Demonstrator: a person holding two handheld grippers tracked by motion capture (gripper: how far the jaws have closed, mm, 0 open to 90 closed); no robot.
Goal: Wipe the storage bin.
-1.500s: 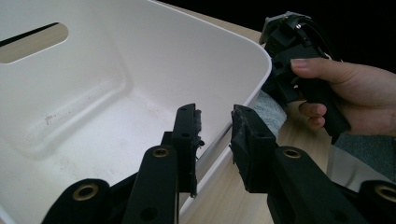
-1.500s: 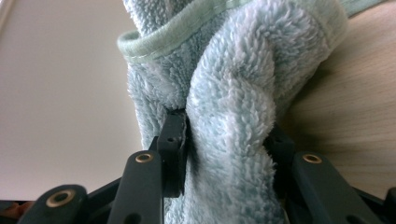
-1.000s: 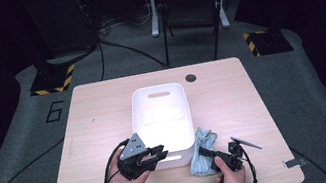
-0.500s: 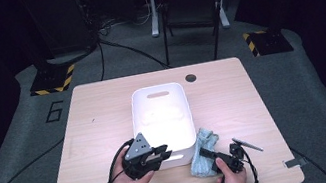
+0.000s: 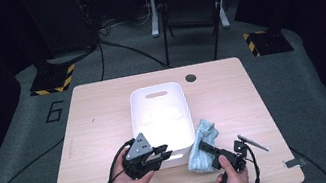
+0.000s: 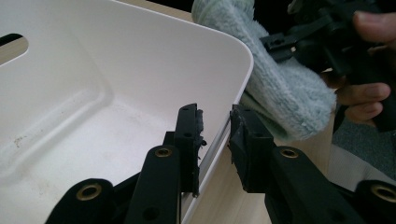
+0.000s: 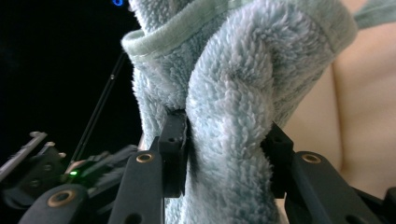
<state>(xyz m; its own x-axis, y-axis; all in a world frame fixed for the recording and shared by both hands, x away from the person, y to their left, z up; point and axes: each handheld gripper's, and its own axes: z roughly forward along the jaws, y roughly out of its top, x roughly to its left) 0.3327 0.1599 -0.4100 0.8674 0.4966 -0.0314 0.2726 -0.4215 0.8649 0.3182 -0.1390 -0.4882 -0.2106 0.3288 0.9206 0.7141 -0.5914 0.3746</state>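
With my right gripper (image 5: 210,150) I have the light blue towel (image 5: 202,146) clenched between the fingers (image 7: 173,154); a thick fold of its pile bulges out above them, so the grip looks deep and sure. The towel is just beside the right wall of the white tub (image 5: 161,117), near its front corner, with its lower part close to the desk (image 5: 99,115) or on it.

My left gripper (image 5: 158,154) is at the tub's near right corner. One finger (image 6: 187,140) is inside the wall and the other outside, straddling the rim, but I see a small gap at the pads, so I judge it steadies the tub and is not really squeezing it.

I think the step is to bring the towel into the tub. To do it well, I should lift until the hanging end is clearly above the rim, then move across to the middle of the tub, not the corner where my left fingers are. I should release only when most of the cloth rests on the bottom, otherwise a corner may drape over the wall.
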